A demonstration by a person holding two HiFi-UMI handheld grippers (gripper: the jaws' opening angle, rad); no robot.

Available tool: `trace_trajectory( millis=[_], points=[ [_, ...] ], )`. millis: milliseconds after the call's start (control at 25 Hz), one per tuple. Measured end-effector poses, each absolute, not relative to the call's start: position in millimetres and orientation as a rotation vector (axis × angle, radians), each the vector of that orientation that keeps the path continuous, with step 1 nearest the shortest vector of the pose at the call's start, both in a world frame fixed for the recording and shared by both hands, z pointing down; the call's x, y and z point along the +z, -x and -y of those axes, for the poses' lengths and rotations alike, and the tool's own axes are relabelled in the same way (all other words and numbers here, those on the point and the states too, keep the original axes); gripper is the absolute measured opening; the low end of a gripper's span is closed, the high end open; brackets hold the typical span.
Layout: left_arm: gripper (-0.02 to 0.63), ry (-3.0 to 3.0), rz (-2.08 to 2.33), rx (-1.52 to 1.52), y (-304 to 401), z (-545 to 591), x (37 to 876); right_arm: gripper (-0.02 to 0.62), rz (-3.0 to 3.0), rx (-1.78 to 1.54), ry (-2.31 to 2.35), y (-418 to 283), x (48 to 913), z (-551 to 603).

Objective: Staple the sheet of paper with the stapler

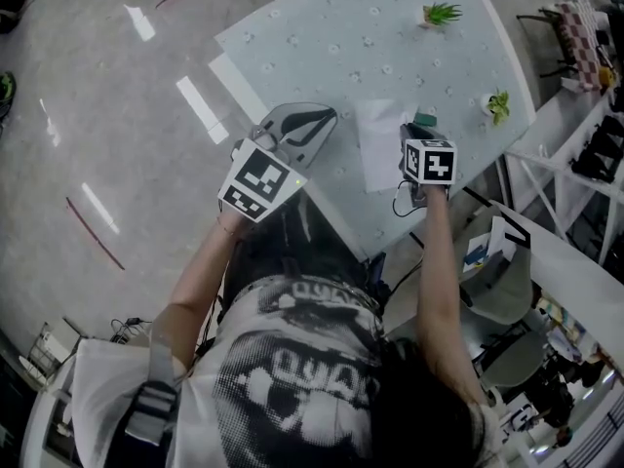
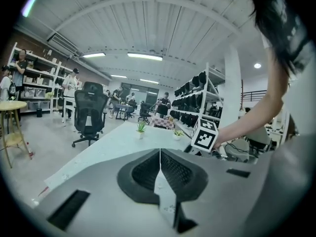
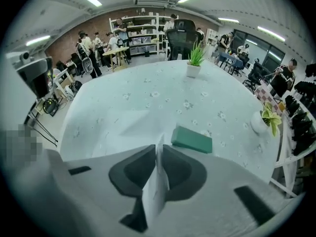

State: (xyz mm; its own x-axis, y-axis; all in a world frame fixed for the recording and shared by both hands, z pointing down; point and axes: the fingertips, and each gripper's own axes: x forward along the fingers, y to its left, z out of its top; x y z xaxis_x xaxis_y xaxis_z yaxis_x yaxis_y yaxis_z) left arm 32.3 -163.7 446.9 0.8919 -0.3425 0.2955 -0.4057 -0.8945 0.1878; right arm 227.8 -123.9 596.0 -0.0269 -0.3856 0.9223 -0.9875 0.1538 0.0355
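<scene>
Right claw pinches the sheet of paper; left claw is closed, empty; green stapler lies on bench.

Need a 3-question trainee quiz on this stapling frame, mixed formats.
1. Multiple choice: what stands between the right gripper's fingers? A) a cup B) the sheet of paper C) nothing
2. True or false: the green stapler lies on the table, in neither gripper.
3. Fill in: the left gripper's fingers are ____ (together/apart) at the tips, holding nothing.
Key: 1 B; 2 true; 3 together.
</scene>
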Motion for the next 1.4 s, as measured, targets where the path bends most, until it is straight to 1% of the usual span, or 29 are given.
trace_trajectory(
  millis=[360,720,840,1000,1400],
  points=[
    [0.005,-2.825,0.534,0.382,-40.4,157.0,443.2,0.103,1.548,0.826,-1.448,-234.9,591.6,115.5],
    [0.005,-2.834,0.514,0.394,-43.2,150.1,443.4,0.103,1.621,0.75,-1.502,-223.4,575.2,106.1],
    [0.005,-2.83,0.517,0.398,-41.4,148.7,444.5,0.103,1.711,0.766,-1.446,-198.9,572.7,98.3],
    [0.005,-2.827,0.522,0.399,-41.2,146.4,446.1,0.103,1.742,0.771,-1.322,-172.2,591.1,85.1],
    [0.005,-2.814,0.563,0.402,-32.3,149.6,447.5,0.101,1.712,0.798,-1.386,-184.2,600.2,95.9]
  ],
)
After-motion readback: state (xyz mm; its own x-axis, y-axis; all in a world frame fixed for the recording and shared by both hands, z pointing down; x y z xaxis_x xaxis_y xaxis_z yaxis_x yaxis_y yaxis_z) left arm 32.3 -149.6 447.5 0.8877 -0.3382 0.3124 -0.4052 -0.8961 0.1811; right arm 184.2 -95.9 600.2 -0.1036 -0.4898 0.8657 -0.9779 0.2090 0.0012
